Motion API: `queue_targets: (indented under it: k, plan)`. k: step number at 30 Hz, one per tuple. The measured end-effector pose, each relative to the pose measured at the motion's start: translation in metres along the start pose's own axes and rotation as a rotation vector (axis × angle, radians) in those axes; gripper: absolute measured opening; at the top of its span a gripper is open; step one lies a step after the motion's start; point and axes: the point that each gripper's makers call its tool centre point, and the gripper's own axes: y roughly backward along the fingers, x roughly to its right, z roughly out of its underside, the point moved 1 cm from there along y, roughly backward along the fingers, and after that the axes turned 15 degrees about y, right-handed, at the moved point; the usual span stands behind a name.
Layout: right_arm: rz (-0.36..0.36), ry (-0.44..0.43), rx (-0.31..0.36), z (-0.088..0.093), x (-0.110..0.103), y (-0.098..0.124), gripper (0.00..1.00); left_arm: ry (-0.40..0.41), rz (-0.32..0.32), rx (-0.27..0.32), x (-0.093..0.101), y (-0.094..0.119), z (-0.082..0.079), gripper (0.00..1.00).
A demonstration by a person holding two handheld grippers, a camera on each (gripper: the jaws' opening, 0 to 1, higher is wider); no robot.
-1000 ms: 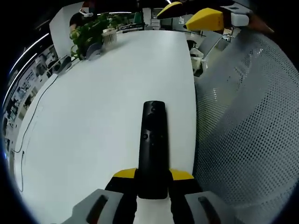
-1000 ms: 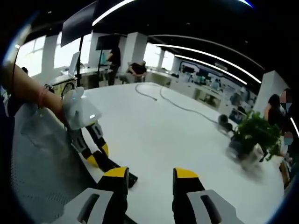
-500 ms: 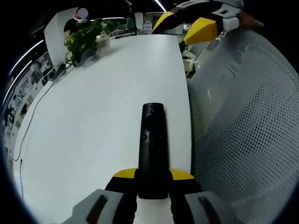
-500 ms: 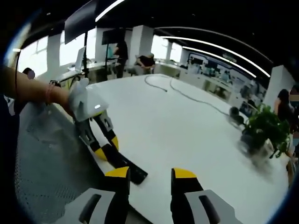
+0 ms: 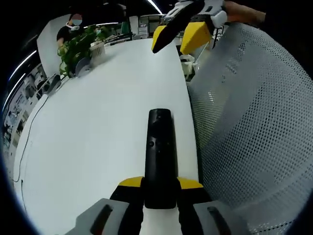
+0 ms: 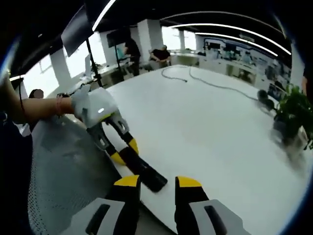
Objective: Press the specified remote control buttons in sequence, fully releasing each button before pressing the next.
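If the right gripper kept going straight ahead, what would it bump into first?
Probably the white table. The right gripper is open and points over it, with the remote's tip just left of its line, held by the left gripper. Depth is hard to judge, so it might clip the remote.

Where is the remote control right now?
The remote control sits clamped in the left gripper, at the white table's edge beside the mesh chair.

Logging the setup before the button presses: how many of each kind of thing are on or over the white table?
Remote: 1
Tongs: 2, left and right
Potted plant: 1
Cable: 1
Total: 5
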Motion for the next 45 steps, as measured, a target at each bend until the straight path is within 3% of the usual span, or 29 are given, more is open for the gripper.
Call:
queue_targets:
  k: [14,21,29,40,45]
  plan:
    - [-0.151,0.137,-0.106,0.011,-0.011,-0.022,0.17,-0.034,0.021,-0.005,0.002,-0.001,0.0,0.25]
    - [-0.224,0.222,-0.146,0.015,-0.017,-0.032,0.0,-0.033,0.021,-0.004,0.002,-0.001,0.0,0.25]
    - [-0.253,0.265,-0.175,0.018,-0.018,-0.043,0.0,-0.024,0.022,0.004,0.002,0.0,0.0,0.25]
    - [-0.298,0.323,-0.265,0.038,-0.018,-0.062,0.0,-0.019,0.024,0.008,0.002,0.0,0.0,0.26]
    - [-0.3,0.409,-0.329,0.045,-0.017,-0.068,0.0,-0.017,0.024,0.011,0.002,0.0,0.0,0.26]
